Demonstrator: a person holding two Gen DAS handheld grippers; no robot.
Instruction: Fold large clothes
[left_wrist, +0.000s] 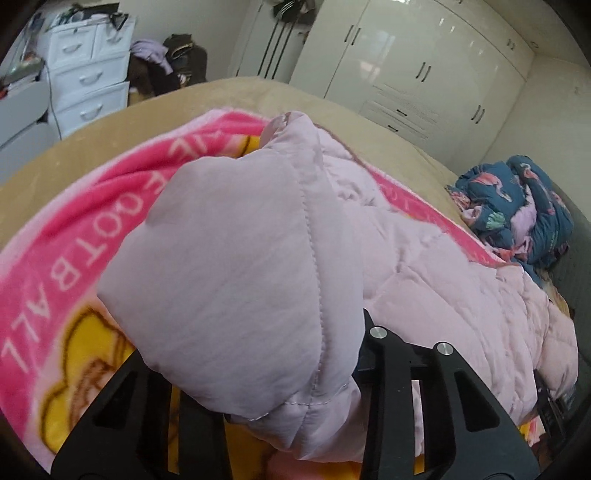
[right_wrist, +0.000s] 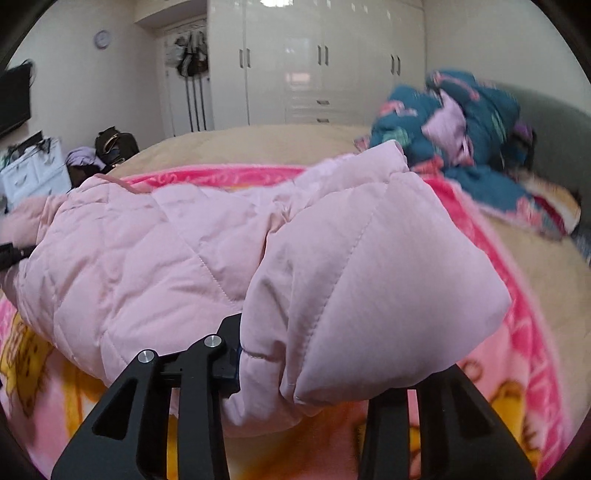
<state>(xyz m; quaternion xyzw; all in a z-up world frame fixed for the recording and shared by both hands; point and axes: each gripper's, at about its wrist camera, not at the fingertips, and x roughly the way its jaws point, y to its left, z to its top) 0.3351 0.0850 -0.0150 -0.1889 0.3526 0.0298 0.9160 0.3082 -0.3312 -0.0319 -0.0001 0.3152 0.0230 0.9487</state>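
Pink padded jacket (right_wrist: 155, 243) lies across pink blanket (left_wrist: 55, 266) on bed (left_wrist: 207, 92), mid-fold. Your left gripper (left_wrist: 258, 424) and right gripper (right_wrist: 314, 398) each hold fingers clamped on lifted corner (fingertips buried in padding). Fold-over, flattening left.

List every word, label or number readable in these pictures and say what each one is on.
"FOOTBALL", upside down and partly covered by the pink jacket, in white letters on the pink border of the blanket.
Right border of the blanket has more white letters: too blurred to read.
Wall clock: too small to read.
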